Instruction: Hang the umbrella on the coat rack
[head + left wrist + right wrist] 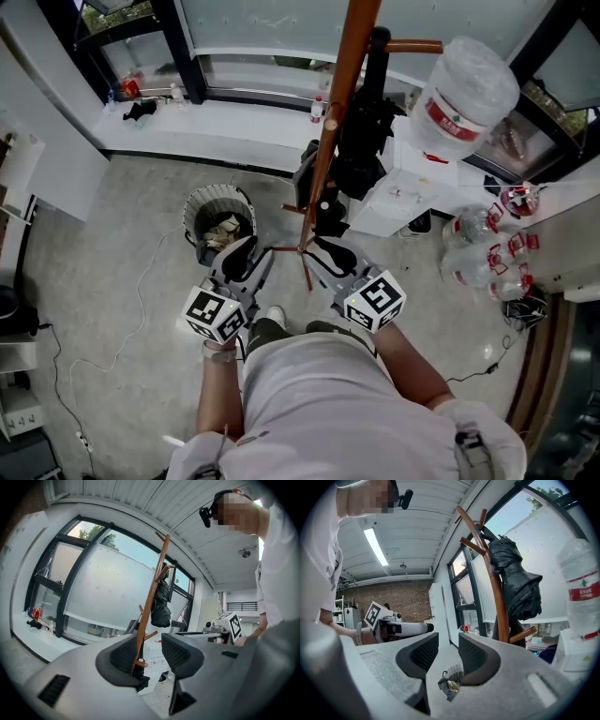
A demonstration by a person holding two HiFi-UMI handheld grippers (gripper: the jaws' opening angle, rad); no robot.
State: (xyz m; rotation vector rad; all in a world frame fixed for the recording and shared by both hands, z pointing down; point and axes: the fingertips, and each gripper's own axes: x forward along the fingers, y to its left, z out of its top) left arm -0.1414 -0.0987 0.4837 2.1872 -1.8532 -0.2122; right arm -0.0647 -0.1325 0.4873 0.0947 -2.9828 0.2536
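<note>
- My left claw has its two jaws drawn in close with nothing between them; it grips nothing.
- My right claw is the same: jaws near together, only a narrow slot left, and it holds nothing.
- I hold both claws out in front of me, side by side and roughly level, with the foot of the coat rack just beyond and between them.
- The umbrella is black and folded. It hangs from an upper peg of the coat rack, on the right side of the brown pole and close against it.
- Neither of my claws touches the umbrella or the pole.
- A round waste bin with crumpled paper inside stands on the floor to the left of the rack, just beyond my left claw.
- To the right of the rack stands a white water dispenser with a big clear bottle upside down on top.
- More large water bottles lie on the floor further right.
- Along the far wall runs a low white ledge below tall dark-framed windows.
</note>
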